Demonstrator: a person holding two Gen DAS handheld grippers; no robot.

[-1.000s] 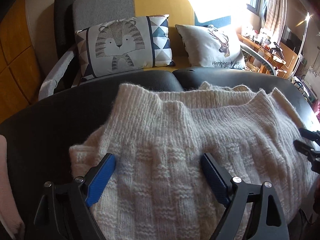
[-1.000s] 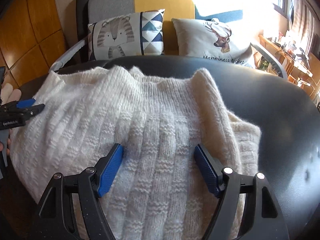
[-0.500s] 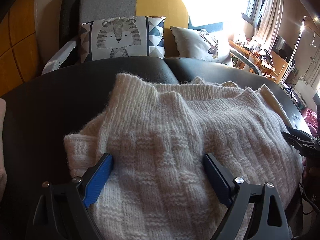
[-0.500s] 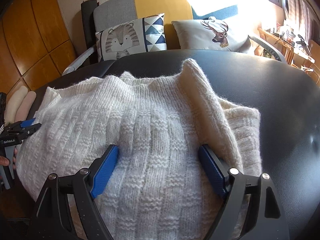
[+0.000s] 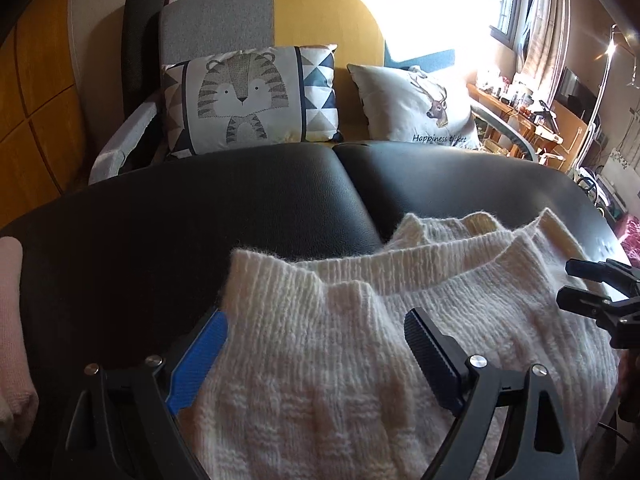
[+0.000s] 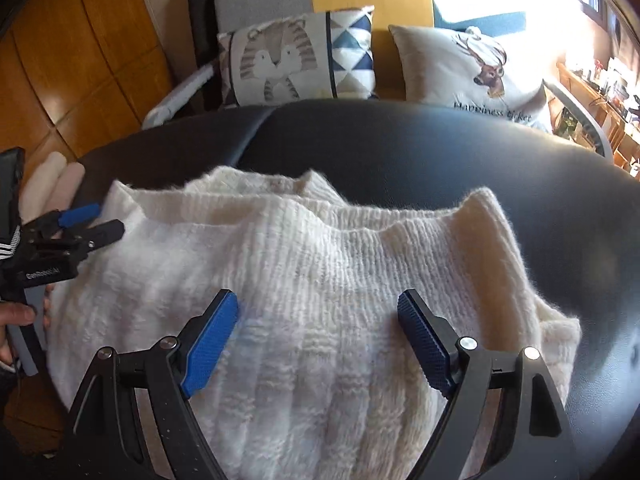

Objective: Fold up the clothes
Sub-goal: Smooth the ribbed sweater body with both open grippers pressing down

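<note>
A cream knitted sweater (image 5: 340, 344) lies folded on a black leather surface (image 5: 240, 200); it also shows in the right wrist view (image 6: 320, 272). My left gripper (image 5: 316, 344) is open, its jaws wide apart over the sweater's left part, holding nothing. My right gripper (image 6: 318, 332) is open over the sweater's right part, also holding nothing. Each gripper shows at the edge of the other's view: the right one (image 5: 592, 288) and the left one (image 6: 84, 224).
Behind the black surface stands a grey and yellow sofa (image 5: 280, 16) with a tiger cushion (image 5: 248, 96) and a deer cushion (image 5: 420, 108). Pink folded cloth (image 5: 12, 320) lies at the far left. A cluttered desk (image 5: 532, 112) stands at the right.
Both grippers have drawn back toward the near edge and tilted up; the sweater's far edge now sits lower in both views, with more black surface showing beyond it. Both stay open.
</note>
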